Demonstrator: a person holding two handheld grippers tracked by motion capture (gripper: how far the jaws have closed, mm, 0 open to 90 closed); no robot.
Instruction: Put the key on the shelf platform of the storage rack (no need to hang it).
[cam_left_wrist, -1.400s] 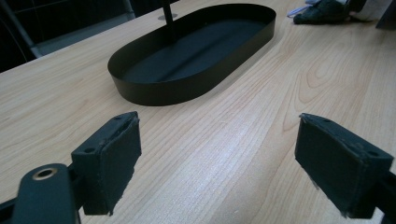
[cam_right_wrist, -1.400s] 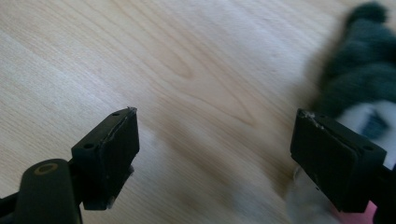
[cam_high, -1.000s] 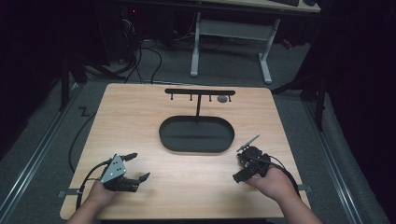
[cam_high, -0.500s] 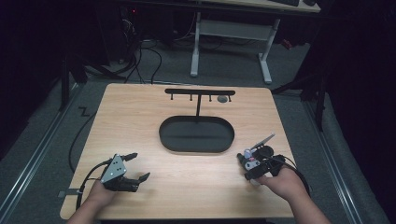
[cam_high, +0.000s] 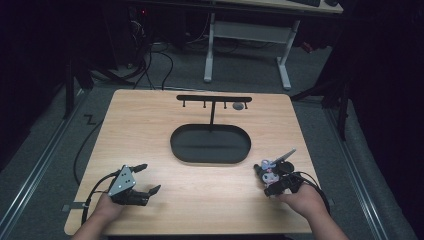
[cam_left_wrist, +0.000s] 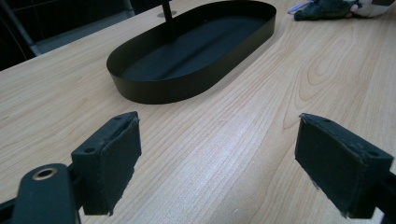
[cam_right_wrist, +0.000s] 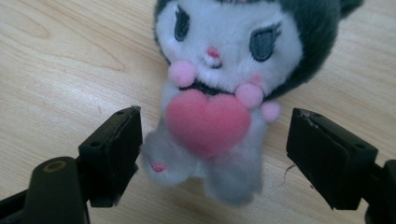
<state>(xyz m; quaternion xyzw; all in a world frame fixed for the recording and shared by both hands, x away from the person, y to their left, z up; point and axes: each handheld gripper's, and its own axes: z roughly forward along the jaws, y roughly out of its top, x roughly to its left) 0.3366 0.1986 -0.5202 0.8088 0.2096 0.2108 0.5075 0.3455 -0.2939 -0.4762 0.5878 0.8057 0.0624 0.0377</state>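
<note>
black tray (cam_high: 210, 145) mid-table, bare wood (cam_high: 150, 130) around

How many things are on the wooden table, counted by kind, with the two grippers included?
Grippers: 2, the left gripper and the right gripper
Plush toys: 1, the plush toy
Black oval trays with a hook stand: 1, the tray
Total: 4

Light wood tabletop (cam_high: 150, 130) sits mid-frame with grey floor (cam_high: 45, 150) around it. Upper part of the frame has a white-legged desk (cam_high: 282, 55) and a tangle of cables (cam_high: 150, 55) on the floor to its left, everything else back there too dark to tell.
</note>
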